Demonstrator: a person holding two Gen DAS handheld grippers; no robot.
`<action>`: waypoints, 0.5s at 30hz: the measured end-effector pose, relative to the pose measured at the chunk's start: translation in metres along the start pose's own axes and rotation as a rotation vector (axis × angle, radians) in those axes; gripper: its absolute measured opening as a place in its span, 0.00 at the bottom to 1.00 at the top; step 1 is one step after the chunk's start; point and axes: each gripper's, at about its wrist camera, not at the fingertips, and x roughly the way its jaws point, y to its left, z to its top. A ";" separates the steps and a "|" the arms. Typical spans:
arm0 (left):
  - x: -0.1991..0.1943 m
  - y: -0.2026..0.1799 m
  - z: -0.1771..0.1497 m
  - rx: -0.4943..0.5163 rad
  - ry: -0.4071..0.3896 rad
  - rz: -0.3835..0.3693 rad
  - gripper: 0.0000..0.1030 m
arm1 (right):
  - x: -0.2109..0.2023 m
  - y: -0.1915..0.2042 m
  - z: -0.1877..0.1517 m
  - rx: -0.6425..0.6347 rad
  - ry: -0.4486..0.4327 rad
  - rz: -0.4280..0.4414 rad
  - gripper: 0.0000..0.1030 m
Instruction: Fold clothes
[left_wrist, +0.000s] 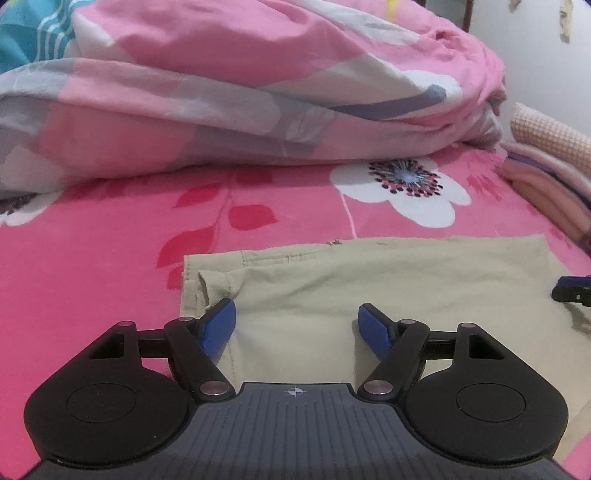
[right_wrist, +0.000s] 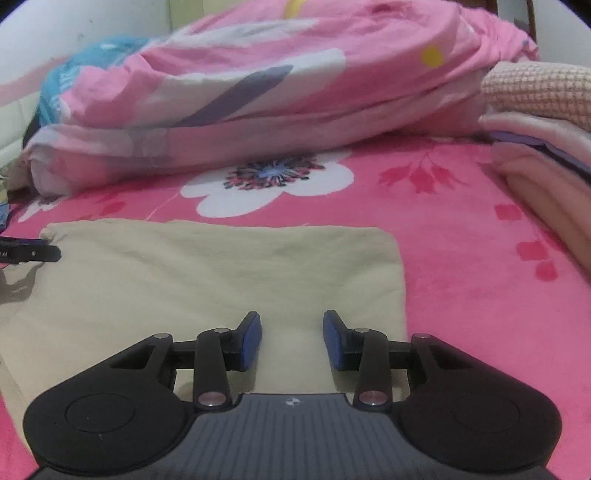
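Two claws, both spread, neither holding cloth. Our left claw (left_wrist: 296, 328) sits low in its frame above the near part of the trousers (left_wrist: 369, 295), close to their left edge, where seam and hem stitching show. Our right claw (right_wrist: 291, 339) sits low in its frame over the same beige trousers, near their right edge; the pads are narrower apart than the left's but still clear of each other.

Trousers lie flat on the bed (left_wrist: 92, 258), centre to lower frame in both views, as a compact rectangle with straight edges. We judge at least one fold is done: layered edges show at the left corner. How many folds remain we cannot tell; the near edge is hidden under the claws.

Quilt (left_wrist: 240, 92) is heaped across the upper frame. Stacked cloths (right_wrist: 546, 147) sit at the right edge; we cannot tell whether they are finished items.
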 end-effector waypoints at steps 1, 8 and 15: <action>-0.005 0.002 0.004 -0.021 -0.018 -0.009 0.72 | -0.002 0.002 0.007 0.003 -0.001 -0.001 0.38; 0.025 0.032 -0.003 -0.116 0.085 0.070 0.80 | 0.031 -0.009 0.010 0.009 0.002 -0.128 0.41; -0.052 0.055 0.004 -0.158 0.001 0.089 0.75 | -0.012 -0.013 0.011 0.087 -0.056 -0.087 0.41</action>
